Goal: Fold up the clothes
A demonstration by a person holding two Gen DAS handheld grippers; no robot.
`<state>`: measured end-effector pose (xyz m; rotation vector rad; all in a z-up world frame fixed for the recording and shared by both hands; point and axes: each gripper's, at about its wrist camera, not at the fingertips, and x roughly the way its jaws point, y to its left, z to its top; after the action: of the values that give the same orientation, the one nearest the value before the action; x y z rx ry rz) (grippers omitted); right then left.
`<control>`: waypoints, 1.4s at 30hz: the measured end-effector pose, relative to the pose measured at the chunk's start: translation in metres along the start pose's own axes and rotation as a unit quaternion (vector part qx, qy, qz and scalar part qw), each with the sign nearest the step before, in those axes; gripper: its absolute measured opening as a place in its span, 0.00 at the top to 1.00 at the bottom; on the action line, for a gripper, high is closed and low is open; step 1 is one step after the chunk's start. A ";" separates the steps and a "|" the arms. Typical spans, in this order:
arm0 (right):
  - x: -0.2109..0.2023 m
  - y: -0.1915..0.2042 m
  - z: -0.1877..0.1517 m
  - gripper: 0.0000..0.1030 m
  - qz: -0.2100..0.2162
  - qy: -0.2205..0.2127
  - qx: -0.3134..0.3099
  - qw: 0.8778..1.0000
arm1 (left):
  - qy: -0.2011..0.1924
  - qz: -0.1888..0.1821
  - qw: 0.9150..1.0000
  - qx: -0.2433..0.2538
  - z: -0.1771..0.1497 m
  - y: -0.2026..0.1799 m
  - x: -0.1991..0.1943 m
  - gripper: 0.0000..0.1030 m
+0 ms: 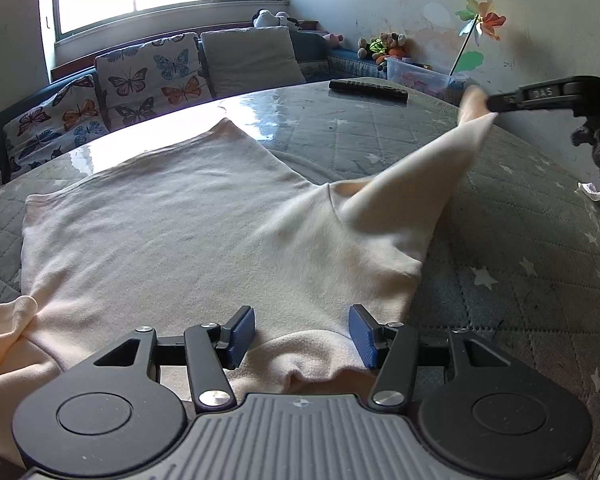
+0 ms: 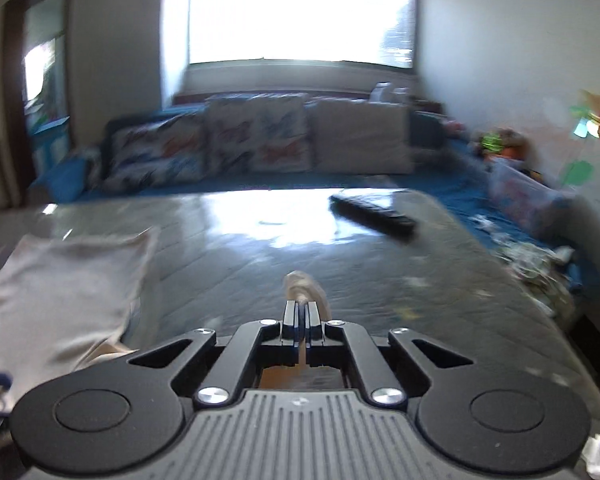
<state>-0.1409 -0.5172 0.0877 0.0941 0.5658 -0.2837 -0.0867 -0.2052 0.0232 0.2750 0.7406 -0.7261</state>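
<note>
Shirt (image 1: 172,220), cream-coloured, lies spread flat on the bench (image 1: 500,280), its body towards the left edge and its neckline at the near edge. Right gripper (image 2: 302,308) has its jaws pressed together on the cuff of one sleeve (image 1: 416,168), holding it raised and drawn out towards the right edge, evidently to straighten it for folding. Left gripper (image 1: 302,334) hovers over the collar with jaws spread, gripping nothing, probably ready to pin the cloth. A remote (image 1: 368,90) lies near the far edge, clear of the work.

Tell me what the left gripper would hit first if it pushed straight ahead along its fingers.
Most likely the cream shirt: the left gripper points down at the cloth spread over the table, with its open fingers just above the near edge. Exact height is unclear.
</note>
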 end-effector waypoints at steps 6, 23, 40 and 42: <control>0.012 -0.043 -0.024 0.95 -0.033 0.048 0.053 0.997 | 0.001 0.000 1.000 0.001 0.000 0.000 0.000 0.44; 0.108 0.015 -0.006 0.81 0.021 0.102 0.003 0.995 | 0.004 -0.002 1.000 -0.001 -0.001 0.003 0.000 0.42; 0.094 0.042 -0.016 0.59 0.033 0.091 -0.049 0.994 | -0.045 0.022 0.998 -0.047 -0.006 0.032 -0.035 0.40; 0.091 0.046 -0.016 0.55 0.027 0.085 -0.055 0.994 | -0.057 0.054 0.995 -0.055 -0.007 0.049 -0.046 0.40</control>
<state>-0.0625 -0.4927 0.0251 0.0264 0.7460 -0.1923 -0.0805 -0.1431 0.0496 0.1711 0.6496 -0.5914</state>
